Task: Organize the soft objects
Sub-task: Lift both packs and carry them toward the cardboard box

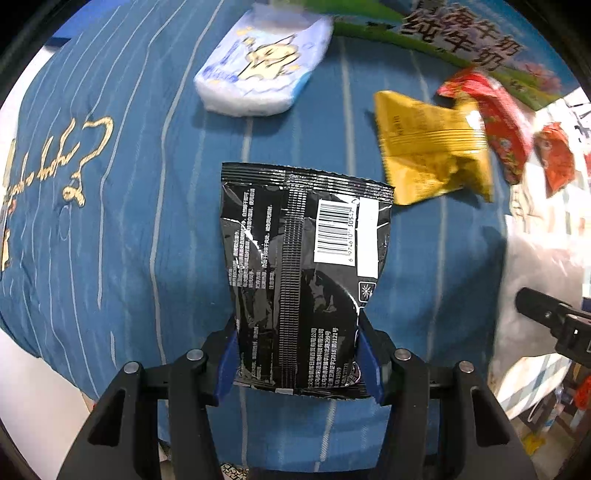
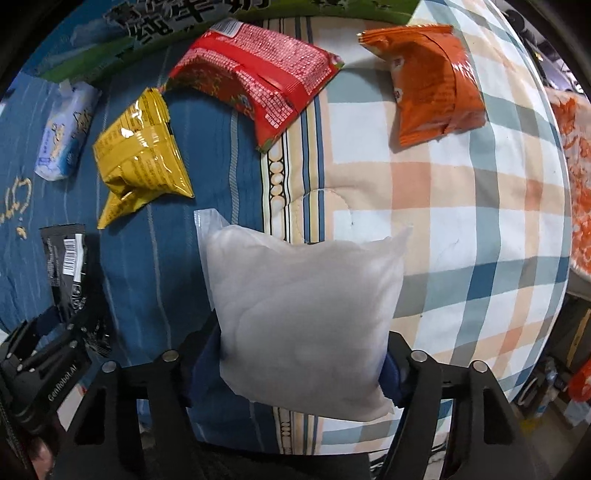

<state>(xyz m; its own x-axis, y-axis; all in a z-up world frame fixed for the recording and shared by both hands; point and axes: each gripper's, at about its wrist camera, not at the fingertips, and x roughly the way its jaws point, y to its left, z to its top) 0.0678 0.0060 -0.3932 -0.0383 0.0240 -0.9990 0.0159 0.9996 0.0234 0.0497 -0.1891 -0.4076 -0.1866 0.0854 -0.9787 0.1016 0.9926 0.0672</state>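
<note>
My left gripper [image 1: 297,363] is shut on a black foil packet [image 1: 303,266] with a barcode, holding its lower end above the blue striped quilt [image 1: 110,229]. My right gripper [image 2: 301,363] is shut on a white soft bag [image 2: 303,314], held over the seam between the blue quilt [image 2: 155,258] and a plaid quilt [image 2: 461,229]. The black packet [image 2: 66,266] and left gripper [image 2: 40,354] also show at the left of the right wrist view. A yellow snack bag [image 1: 432,147] [image 2: 140,155], a red snack bag [image 1: 495,114] [image 2: 258,81] and an orange snack bag [image 2: 432,81] lie on the quilts.
A white-and-blue tissue pack [image 1: 262,66] [image 2: 66,136] lies far on the blue quilt. A green milk carton box [image 1: 461,40] [image 2: 177,22] stands along the far edge. The right gripper's finger [image 1: 554,317] shows at the right of the left wrist view. Clutter lies beyond the bed's right edge.
</note>
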